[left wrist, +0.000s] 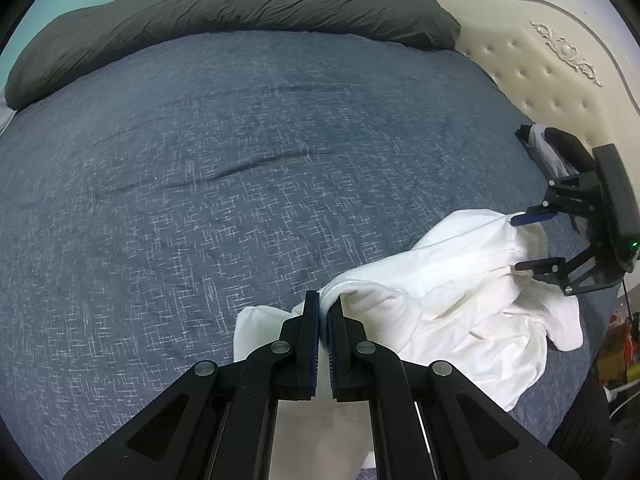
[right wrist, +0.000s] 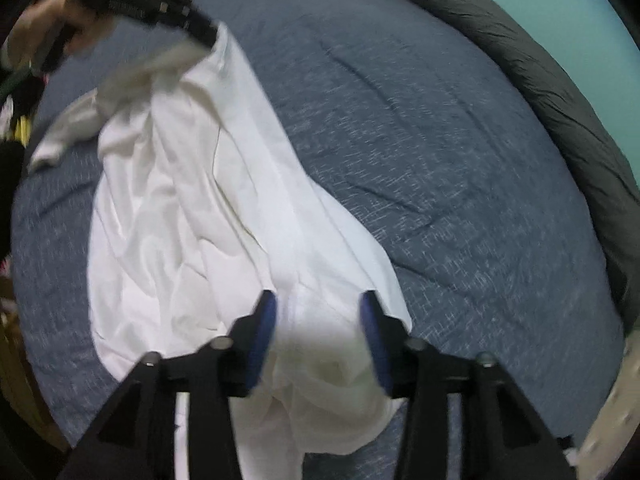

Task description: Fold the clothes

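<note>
A crumpled white garment (left wrist: 460, 280) lies on the near right part of the bed. My left gripper (left wrist: 324, 300) is shut on one edge of it, holding that edge a little off the cover. At the garment's other end my right gripper (left wrist: 520, 244) stands open, its blue pads apart over the cloth. The right wrist view is blurred: the white garment (right wrist: 180, 200) stretches from my open right gripper (right wrist: 316, 312) up to the left gripper (right wrist: 212, 38), which a hand (right wrist: 40, 28) holds. Cloth lies between the right jaws and the pads do not press on it.
A blue speckled bedspread (left wrist: 200, 160) covers the bed. A long dark grey pillow (left wrist: 240, 8) lies along its far side. A cream tufted headboard (left wrist: 540, 60) stands at the right, with dark and white clothes (left wrist: 552, 144) heaped against it. Clutter (left wrist: 616, 344) sits beyond the bed's right edge.
</note>
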Demonstrator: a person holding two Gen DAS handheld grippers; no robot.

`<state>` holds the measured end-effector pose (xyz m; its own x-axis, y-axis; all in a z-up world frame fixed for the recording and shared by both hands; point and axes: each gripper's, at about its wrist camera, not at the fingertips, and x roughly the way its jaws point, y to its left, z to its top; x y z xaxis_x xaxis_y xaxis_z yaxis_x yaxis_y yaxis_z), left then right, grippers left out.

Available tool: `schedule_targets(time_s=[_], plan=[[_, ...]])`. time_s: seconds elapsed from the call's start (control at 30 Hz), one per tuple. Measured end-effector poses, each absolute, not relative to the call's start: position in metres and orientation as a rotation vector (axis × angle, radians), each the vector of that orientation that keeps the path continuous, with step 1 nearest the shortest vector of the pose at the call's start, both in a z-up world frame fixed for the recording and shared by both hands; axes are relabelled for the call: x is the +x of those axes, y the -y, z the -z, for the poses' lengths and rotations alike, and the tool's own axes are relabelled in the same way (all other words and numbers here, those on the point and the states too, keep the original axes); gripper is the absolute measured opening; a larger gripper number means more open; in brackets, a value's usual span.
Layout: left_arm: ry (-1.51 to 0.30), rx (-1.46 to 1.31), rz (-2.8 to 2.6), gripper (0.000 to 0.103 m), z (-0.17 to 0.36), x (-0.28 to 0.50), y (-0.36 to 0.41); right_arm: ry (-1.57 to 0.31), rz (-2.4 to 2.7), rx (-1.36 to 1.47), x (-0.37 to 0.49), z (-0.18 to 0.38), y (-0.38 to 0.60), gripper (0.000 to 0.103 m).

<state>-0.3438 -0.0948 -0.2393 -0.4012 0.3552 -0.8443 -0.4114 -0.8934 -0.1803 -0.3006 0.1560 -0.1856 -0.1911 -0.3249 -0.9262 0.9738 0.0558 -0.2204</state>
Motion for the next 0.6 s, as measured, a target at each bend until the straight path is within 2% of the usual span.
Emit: schedule_targets(time_s=[0.1,0.27,0.43,0.6], plan=[[-0.074,-1.368,-2.297,0.004,0.241,-0.343,0.097,-1.202,1.41,0.79,-0.302,0.193,-0.15,0.047],[-0.078,-1.367,-2.293,0.004,0.243,-0.342,0.098,-1.123,1.381,0.813,-0.307,0.183,-0.147,0.047],[-0.069,-1.364,-2.294,0.004,0.242,-0.344,0.098,-1.119,1.354,0.815,-0.311,0.174,-0.148,0.047],[-0.073,-1.358,-2.29,0.004,0.242,-0.343,0.096,-1.207,1.332,0.775,-0.305,0.184,-0.144,0.046]])
